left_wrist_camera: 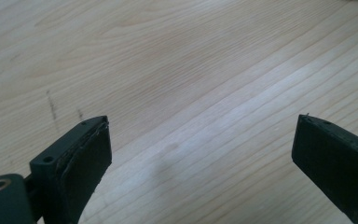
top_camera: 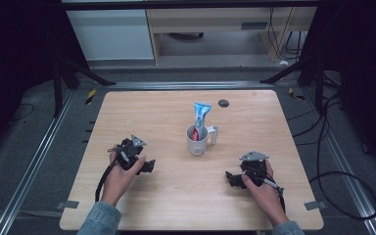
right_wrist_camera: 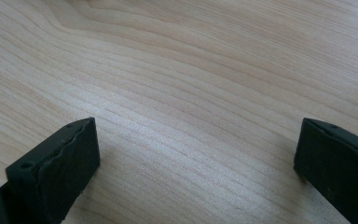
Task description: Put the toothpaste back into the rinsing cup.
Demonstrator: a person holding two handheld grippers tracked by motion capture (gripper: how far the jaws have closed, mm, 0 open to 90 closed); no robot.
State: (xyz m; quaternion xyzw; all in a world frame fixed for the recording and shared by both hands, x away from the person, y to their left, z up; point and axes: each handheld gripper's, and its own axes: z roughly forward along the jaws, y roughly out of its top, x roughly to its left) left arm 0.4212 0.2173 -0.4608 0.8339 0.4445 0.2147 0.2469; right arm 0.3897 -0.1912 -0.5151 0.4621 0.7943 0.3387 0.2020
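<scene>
Sitting mid-table, the white handled mug [top_camera: 197, 140] with a blue-and-red toothpaste tube [top_camera: 199, 120] has bare light wooden tabletop [top_camera: 142, 110] all round; left gripper [top_camera: 149, 166] and right gripper [top_camera: 230, 178], jaws spread and gripping nothing, rest well apart near the front edge.

**Both hands low, jaws wide**

My left hand [top_camera: 120, 171] holds the left gripper [top_camera: 149, 165] pointing inward, its jaws spread wide with nothing between them. My right hand [top_camera: 260, 183] holds the right gripper [top_camera: 229, 177] the same way, pointing inward, jaws wide apart and empty.
</scene>
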